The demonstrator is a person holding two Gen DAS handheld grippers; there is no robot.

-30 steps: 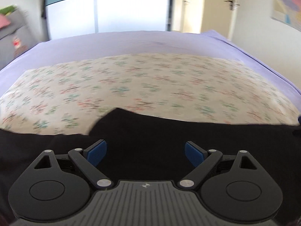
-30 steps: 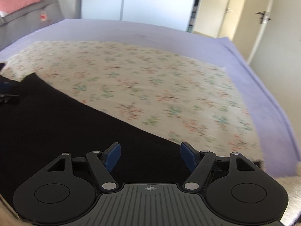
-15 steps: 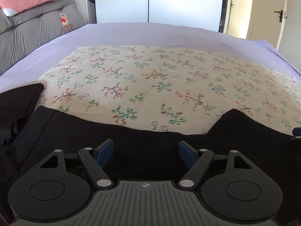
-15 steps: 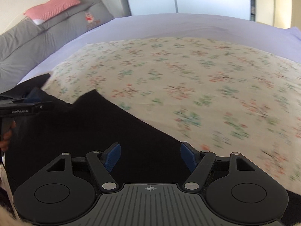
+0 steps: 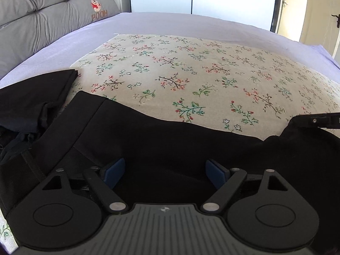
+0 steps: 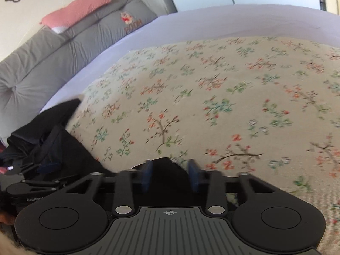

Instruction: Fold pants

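At the bottom centre of the right wrist view, the right gripper (image 6: 170, 175) is closing on a peak of the black pants (image 6: 163, 170); a second ago its jaws stood wide over flat cloth. Whether the pads already press the fabric I cannot tell for sure, but cloth plainly sits between them. Across the lower half of the left wrist view the pants (image 5: 161, 148) lie on the floral sheet (image 5: 191, 74), waistband toward the left edge, with more dark clothes (image 5: 31, 97) bunched at mid left. The left gripper (image 5: 165, 172) hangs over the fabric with jaws spread, gripping nothing; both views have swung toward the headboard. One corner looks nearly taken, so the left side probably needs its own pinch before a fold.
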